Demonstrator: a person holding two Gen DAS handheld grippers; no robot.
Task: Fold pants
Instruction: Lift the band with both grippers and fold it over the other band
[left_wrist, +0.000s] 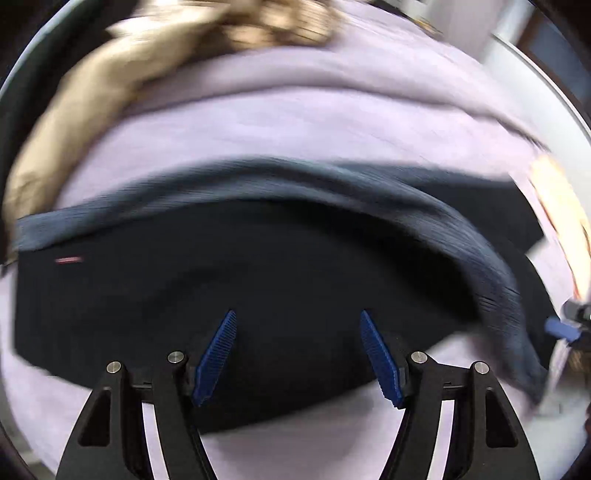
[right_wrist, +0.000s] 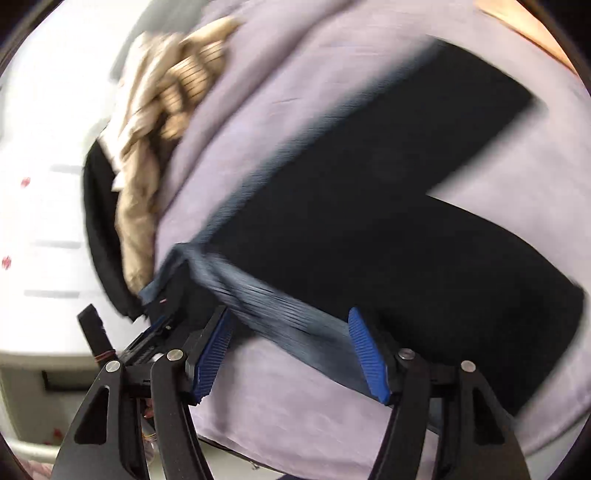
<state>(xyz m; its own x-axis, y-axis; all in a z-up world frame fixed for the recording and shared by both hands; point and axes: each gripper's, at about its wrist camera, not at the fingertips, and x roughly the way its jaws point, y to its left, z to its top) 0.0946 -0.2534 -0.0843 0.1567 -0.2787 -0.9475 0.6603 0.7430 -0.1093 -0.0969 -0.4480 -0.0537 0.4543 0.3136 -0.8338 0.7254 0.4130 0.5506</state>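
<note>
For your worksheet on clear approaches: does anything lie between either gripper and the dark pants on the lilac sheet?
Nothing visible does. The left gripper and right gripper, jaws open, look straight onto the pants; the beige clothes lie off to the side.

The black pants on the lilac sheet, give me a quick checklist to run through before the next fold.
1. Left tongs free of cloth: ok, open above the black pants.
2. Right tongs free: ok, open, nothing pinched.
3. Pants legs laid together: not ok, they spread apart in the right wrist view.
4. Waistband flat: not ok, it is rumpled.
5. Beige clothes clear of the pants: cannot tell, blurred.
6. Lilac sheet smooth: cannot tell.
</note>
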